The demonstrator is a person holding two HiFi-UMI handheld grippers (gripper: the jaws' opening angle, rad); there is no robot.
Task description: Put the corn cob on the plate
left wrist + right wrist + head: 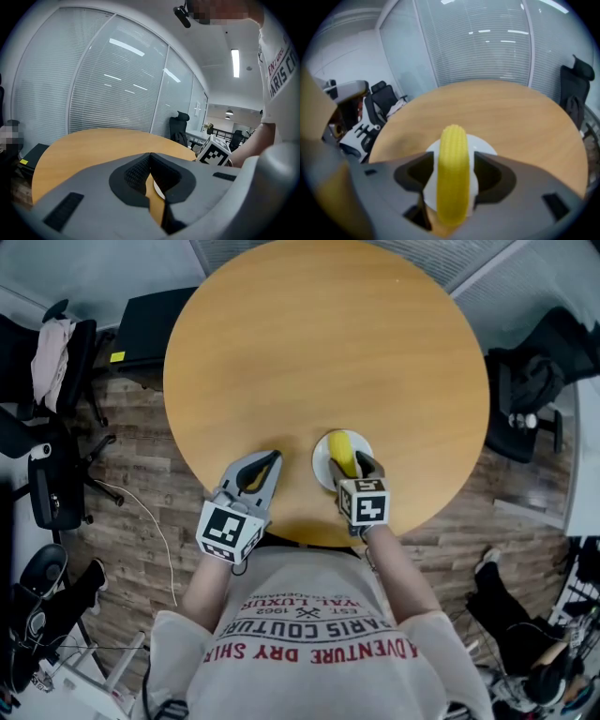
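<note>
A yellow corn cob (pixel 342 454) (pixel 452 173) sits between the jaws of my right gripper (pixel 351 465) (pixel 452 161), which is shut on its sides. The cob is over a small white plate (pixel 324 457) (pixel 483 143) near the front edge of the round wooden table (pixel 328 343); whether it touches the plate I cannot tell. My left gripper (pixel 267 461) (pixel 150 157) hovers left of the plate, shut on nothing. A sliver of the plate (pixel 157 190) shows through its jaws, and the right gripper's marker cube (pixel 214 152) lies beyond.
Black office chairs (pixel 52 474) stand on the wood floor at the left, and another chair (pixel 530 395) at the right. A dark box (pixel 150 329) lies by the table's far left side. Blinds cover the glass wall (pixel 117 89) behind the table.
</note>
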